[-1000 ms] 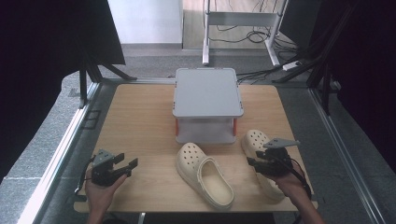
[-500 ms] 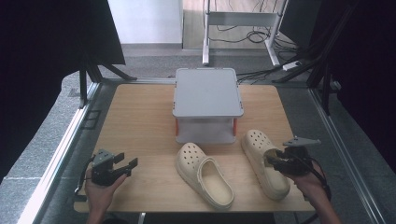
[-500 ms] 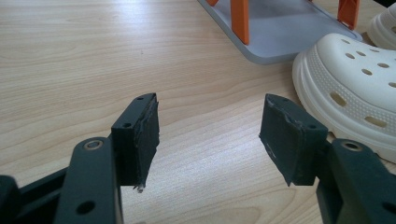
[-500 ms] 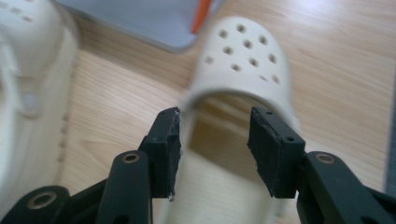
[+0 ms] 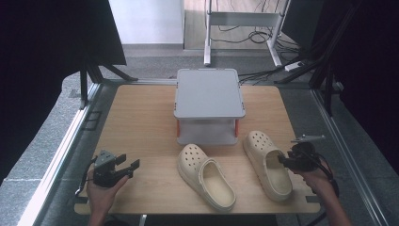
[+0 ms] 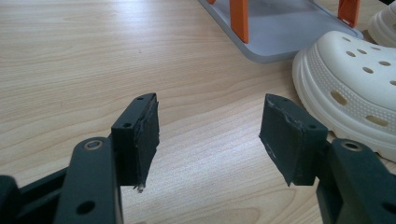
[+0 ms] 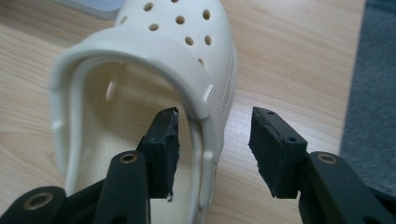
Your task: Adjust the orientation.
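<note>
Right gripper (image 5: 288, 160) sits near the bench's (image 5: 141, 122) right edge, toward the near right corner, at the outer side of the right clog (image 5: 266, 162). Its fingers (image 7: 163, 140) are apart and have just opened a little further. In the right gripper view they straddle the clog's side wall near the heel opening: one finger inside the shoe, the other outside over bare wood. There is a gap between the outer finger and the wall; whether the inner pad touches, I cannot tell. No squeeze visible, so not gripped.

Right clog lies flat on its sole (toe pointing at the far edge), just right of the grey two-tier stand (image 5: 208, 106), toe close to the stand's near right leg.

Left clog (image 5: 205, 175) lies flat at the middle of the near edge, angled, toe toward the stand's base, heel toward the near edge. The two clogs are near each other but apart.

Left gripper (image 5: 126, 165) is near the near left corner, held in the person's left hand (image 5: 101, 190), low over the wood. Fingers (image 6: 140, 135) are wide apart with nothing between them, only bare bench. In the left gripper view the left clog's perforated toe sits off to the side, apart from the fingers, with the stand's grey lower tray and orange legs beyond.

Stand is centred on the bench, nearer the far edge; top tier carries nothing.
</note>
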`<state>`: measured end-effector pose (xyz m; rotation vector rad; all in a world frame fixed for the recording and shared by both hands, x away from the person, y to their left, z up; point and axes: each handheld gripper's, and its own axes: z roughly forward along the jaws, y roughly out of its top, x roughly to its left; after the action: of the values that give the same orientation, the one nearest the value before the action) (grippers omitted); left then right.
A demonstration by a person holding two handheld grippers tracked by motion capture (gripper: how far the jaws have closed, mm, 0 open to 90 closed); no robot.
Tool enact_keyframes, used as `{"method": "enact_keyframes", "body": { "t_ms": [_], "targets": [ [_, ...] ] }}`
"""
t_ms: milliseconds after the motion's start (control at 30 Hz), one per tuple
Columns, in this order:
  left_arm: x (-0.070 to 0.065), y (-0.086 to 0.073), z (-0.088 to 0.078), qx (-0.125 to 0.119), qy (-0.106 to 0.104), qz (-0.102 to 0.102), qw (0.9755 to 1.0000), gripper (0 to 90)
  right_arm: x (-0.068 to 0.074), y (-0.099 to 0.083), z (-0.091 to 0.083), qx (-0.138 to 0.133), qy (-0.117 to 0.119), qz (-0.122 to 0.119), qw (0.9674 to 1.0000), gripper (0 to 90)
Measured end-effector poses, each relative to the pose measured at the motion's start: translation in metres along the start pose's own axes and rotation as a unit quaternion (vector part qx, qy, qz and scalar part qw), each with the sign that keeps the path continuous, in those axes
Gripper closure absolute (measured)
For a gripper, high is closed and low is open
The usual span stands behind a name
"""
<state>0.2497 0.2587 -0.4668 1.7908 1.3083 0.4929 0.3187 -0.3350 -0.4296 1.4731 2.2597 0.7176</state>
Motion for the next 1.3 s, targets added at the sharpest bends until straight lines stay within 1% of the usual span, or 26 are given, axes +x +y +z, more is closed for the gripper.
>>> {"method": "enact_keyframes", "body": {
  "t_ms": [133, 233, 367, 467, 567, 600, 633, 667, 700, 767, 800, 833, 867, 967, 1067, 1200, 1300],
  "targets": [
    [0.0, 0.0, 0.0, -0.002, 0.001, -0.002, 1.0, 38.0, -0.003, 0.003, 0.016, 0.018, 0.0, 0.005, 0.9998, 52.6],
    [0.0, 0.0, 0.0, -0.001, 0.002, -0.002, 1.0, 38.0, -0.003, 0.007, 0.025, 0.033, 0.005, 0.006, 0.9994, 54.0],
    [0.001, 0.0, 0.0, 0.0, 0.0, 0.0, 1.0, 38.0, -0.001, 0.015, 0.034, 0.055, 0.008, 0.002, 0.9984, 61.0],
    [0.001, 0.0, 0.0, 0.0, 0.001, 0.0, 1.0, 38.0, 0.001, 0.019, 0.038, 0.068, 0.007, 0.004, 0.9976, 66.7],
    [0.001, 0.0, -0.001, -0.002, 0.001, -0.001, 1.0, 38.0, 0.003, 0.022, 0.039, 0.081, -0.011, -0.005, 0.9966, 72.1],
    [0.001, 0.0, -0.001, -0.002, 0.001, -0.001, 1.0, 38.0, 0.005, 0.022, 0.038, 0.081, -0.024, -0.009, 0.9964, 76.4],
    [0.001, 0.0, -0.001, -0.003, 0.001, -0.001, 1.0, 38.1, 0.006, 0.022, 0.038, 0.079, -0.039, -0.015, 0.996, 77.6],
    [0.001, 0.0, -0.001, -0.002, 0.001, -0.001, 1.0, 38.0, 0.006, 0.022, 0.038, 0.077, -0.044, -0.018, 0.9958, 77.7],
    [0.001, 0.0, -0.001, -0.002, 0.001, -0.001, 1.0, 38.0, 0.005, 0.022, 0.037, 0.079, -0.034, -0.014, 0.9962, 77.9],
    [0.001, 0.0, -0.001, 0.0, 0.001, -0.001, 1.0, 38.0, 0.002, 0.022, 0.035, 0.075, -0.025, -0.003, 0.9969, 78.5],
    [0.001, 0.0, -0.001, -0.001, 0.0, -0.001, 1.0, 38.0, 0.0, 0.023, 0.033, 0.07, -0.009, 0.007, 0.9975, 78.6],
    [0.001, 0.0, -0.001, -0.001, 0.0, -0.001, 1.0, 38.0, 0.0, 0.024, 0.03, 0.064, -0.002, 0.01, 0.9979, 78.8],
    [0.001, 0.0, -0.001, -0.002, 0.001, -0.001, 1.0, 38.0, 0.001, 0.026, 0.027, 0.058, 0.001, 0.01, 0.9983, 78.9],
    [0.0, 0.0, -0.001, -0.001, 0.001, -0.001, 1.0, 38.0, 0.01, 0.032, 0.018, 0.05, 0.0, -0.007, 0.9987, 78.8],
    [0.0, 0.0, 0.0, -0.001, 0.0, 0.0, 1.0, 38.0, 0.02, 0.037, 0.014, 0.049, 0.012, -0.024, 0.9984, 78.8],
    [0.001, 0.0, -0.001, -0.001, 0.0, 0.0, 1.0, 38.0, 0.035, 0.044, 0.015, 0.047, 0.021, -0.042, 0.9978, 78.8],
    [0.001, 0.0, -0.001, -0.002, 0.0, -0.001, 1.0, 38.0, 0.048, 0.049, 0.018, 0.045, 0.034, -0.055, 0.9969, 78.8]
  ]
}}
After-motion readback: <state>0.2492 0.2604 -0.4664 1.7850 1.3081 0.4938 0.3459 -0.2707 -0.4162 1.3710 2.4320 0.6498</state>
